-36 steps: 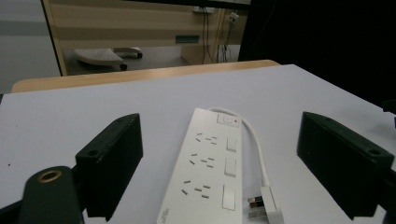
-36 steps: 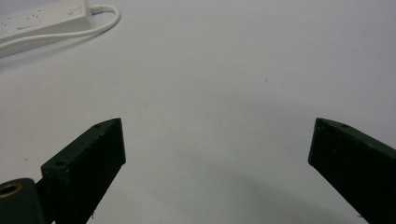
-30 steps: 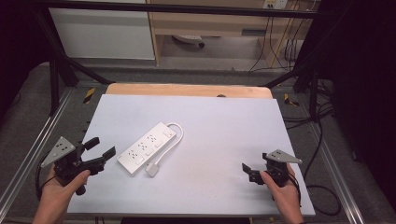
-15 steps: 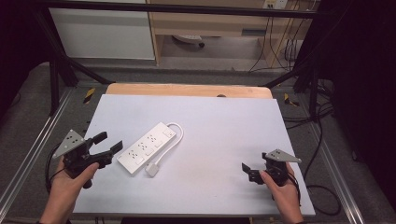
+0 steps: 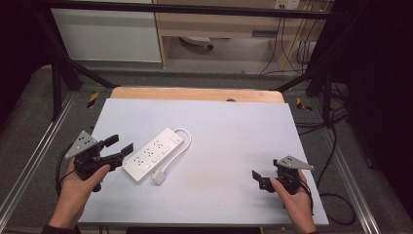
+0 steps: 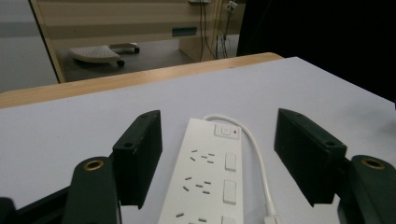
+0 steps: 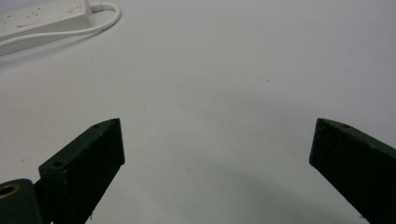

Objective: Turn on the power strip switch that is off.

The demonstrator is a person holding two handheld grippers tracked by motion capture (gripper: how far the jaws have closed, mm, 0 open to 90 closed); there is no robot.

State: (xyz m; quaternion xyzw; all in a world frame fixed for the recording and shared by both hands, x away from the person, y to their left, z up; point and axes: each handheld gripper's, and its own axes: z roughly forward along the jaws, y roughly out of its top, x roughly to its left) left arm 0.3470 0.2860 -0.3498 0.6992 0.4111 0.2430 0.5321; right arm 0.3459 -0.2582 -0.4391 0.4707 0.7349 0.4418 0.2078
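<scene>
Straddling power strip (image 6: pixel 205 184): left tool (image 5: pixel 120 146), jaws apart.

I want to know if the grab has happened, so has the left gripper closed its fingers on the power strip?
No, in the left gripper view the left gripper is open, its fingers spread either side of the power strip without touching it.

The power strip (image 5: pixel 153 153) looks like smooth white plastic with a soft shine. The desk (image 5: pixel 229 141) has a flat, matt white top and a bare wood edge at the back. The left tool (image 6: pixel 217 161) has dull black jaws.
</scene>
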